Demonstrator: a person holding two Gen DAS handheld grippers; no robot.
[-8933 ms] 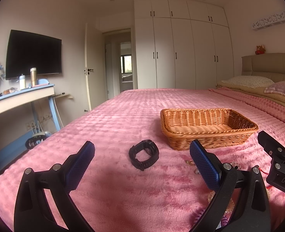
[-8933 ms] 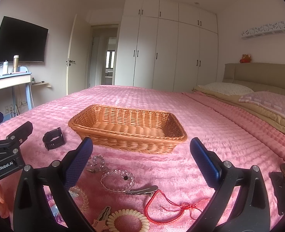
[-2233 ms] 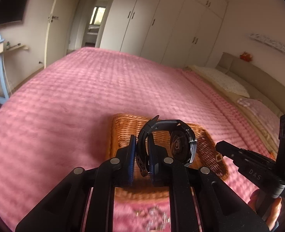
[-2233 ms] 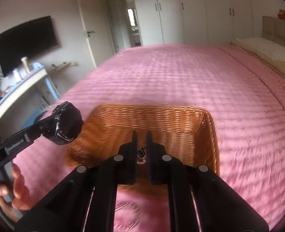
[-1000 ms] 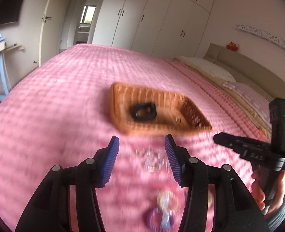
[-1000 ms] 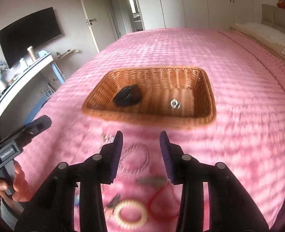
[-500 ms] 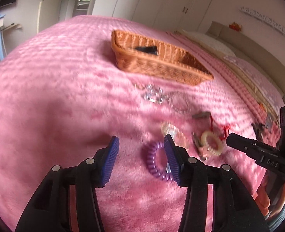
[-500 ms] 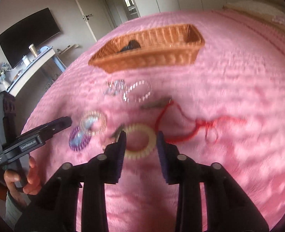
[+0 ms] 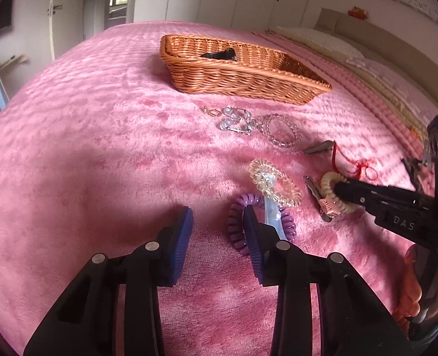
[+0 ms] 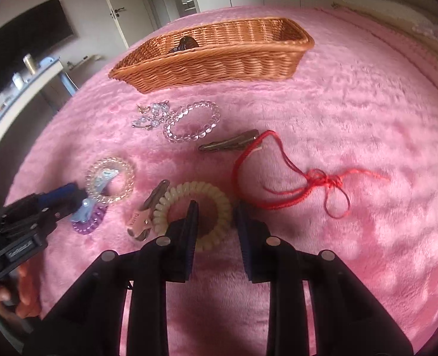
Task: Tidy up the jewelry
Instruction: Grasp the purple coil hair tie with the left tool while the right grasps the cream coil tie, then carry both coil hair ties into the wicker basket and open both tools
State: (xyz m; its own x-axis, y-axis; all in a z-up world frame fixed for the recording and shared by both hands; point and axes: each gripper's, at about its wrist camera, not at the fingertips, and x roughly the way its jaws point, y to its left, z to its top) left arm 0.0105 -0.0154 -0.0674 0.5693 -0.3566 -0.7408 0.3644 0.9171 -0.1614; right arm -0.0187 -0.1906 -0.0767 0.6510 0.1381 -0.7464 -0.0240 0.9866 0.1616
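On the pink bedspread, my left gripper (image 9: pixel 217 212) stands low over a purple coil hair tie (image 9: pixel 233 222). Its right finger is inside the ring and the ring's left arc lies between the closing jaws, unpressed. My right gripper (image 10: pixel 216 207) straddles the right arc of a cream coil hair tie (image 10: pixel 171 201), left finger inside the ring. Its jaws are closing too, with no clear pinch. The wicker basket (image 9: pixel 233 77) beyond holds a black watch (image 9: pixel 219 55).
Between the basket and the ties lie a crystal chain (image 10: pixel 152 117), a clear bead bracelet (image 10: pixel 186 139), a metal hair clip (image 10: pixel 231 142) and a red cord (image 10: pixel 293 198). A clear coil tie with a blue bow (image 10: pixel 124 175) touches the purple one. A small pink clip (image 10: pixel 141 219) sits beside the cream tie.
Both grippers have sunk to the bedspread and their jaws have narrowed. Each now has one finger inside a coil tie's ring.
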